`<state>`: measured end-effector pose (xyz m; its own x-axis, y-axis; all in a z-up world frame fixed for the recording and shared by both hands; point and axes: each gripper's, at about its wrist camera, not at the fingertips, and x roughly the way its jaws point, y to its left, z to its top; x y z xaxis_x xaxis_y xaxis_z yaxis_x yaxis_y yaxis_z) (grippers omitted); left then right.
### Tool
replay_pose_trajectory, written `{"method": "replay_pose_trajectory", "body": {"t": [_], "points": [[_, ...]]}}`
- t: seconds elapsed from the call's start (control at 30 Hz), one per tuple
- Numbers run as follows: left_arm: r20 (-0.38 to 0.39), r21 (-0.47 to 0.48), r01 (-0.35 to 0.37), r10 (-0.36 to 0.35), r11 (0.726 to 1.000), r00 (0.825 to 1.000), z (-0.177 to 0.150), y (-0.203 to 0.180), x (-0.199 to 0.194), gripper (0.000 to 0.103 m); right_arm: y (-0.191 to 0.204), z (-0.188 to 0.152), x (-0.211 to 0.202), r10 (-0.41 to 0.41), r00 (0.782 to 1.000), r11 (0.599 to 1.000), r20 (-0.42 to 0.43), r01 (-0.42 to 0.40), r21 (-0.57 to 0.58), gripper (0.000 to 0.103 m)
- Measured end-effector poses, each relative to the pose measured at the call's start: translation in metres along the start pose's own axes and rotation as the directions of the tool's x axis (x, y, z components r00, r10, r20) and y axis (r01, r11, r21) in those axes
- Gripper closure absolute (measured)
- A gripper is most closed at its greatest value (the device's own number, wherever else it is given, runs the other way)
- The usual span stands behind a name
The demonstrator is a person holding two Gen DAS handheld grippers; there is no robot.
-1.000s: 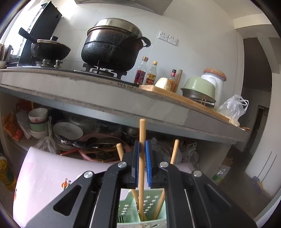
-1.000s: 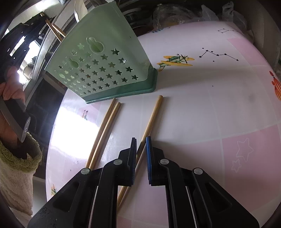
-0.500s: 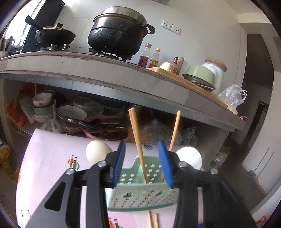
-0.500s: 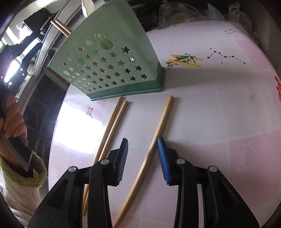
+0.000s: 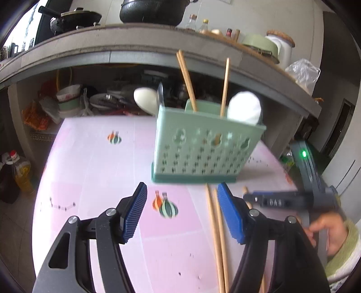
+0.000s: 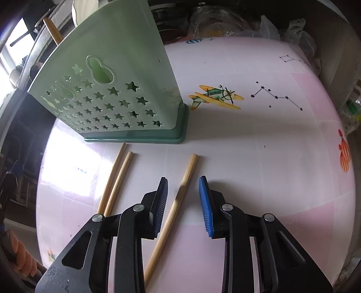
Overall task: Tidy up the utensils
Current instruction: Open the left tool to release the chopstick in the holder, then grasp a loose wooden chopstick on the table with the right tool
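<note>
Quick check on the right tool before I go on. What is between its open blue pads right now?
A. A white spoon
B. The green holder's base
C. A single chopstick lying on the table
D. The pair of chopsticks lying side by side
C. The right tool is open and straddles the lone chopstick on the table; the chopstick pair lies to its left.

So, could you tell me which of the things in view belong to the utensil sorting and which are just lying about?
Part of the job:
- green utensil holder, with chopsticks and spoons standing in it
- single chopstick between the open right gripper fingers
- chopstick pair on the table
- left gripper, open

Just lying about:
- black pot
- oil bottle
- plastic bag
</note>
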<state>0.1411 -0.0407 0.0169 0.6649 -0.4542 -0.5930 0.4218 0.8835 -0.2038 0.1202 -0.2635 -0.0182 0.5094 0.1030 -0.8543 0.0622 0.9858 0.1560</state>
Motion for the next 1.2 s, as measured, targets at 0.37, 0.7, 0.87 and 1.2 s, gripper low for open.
{"method": "replay_pose_trajectory", "body": {"t": [0.37,0.7,0.87,1.2], "points": [[-0.120,0.059,0.002,0.006,0.998,0.993,-0.034,-0.024,0.023,0.040,0.032,0.008,0.009,-0.119,0.993,0.983,0.008,0.119,-0.139,0.098],[-0.125,0.067,-0.024,0.032,0.997,0.992,-0.036,-0.018,0.028,0.040,0.009,0.014,-0.074,0.020,0.992,0.996,0.124,-0.009,-0.088,0.099],[-0.147,0.042,-0.043,0.049,0.998,0.988,-0.036,-0.007,0.034,0.040,0.019,0.040,-0.137,0.121,0.952,0.989,0.280,-0.090,-0.120,0.099],[-0.165,0.061,-0.068,0.077,0.996,0.983,-0.038,-0.006,0.035,0.040,0.077,0.113,-0.216,0.258,0.740,0.956,0.621,-0.103,-0.274,0.103]]}}
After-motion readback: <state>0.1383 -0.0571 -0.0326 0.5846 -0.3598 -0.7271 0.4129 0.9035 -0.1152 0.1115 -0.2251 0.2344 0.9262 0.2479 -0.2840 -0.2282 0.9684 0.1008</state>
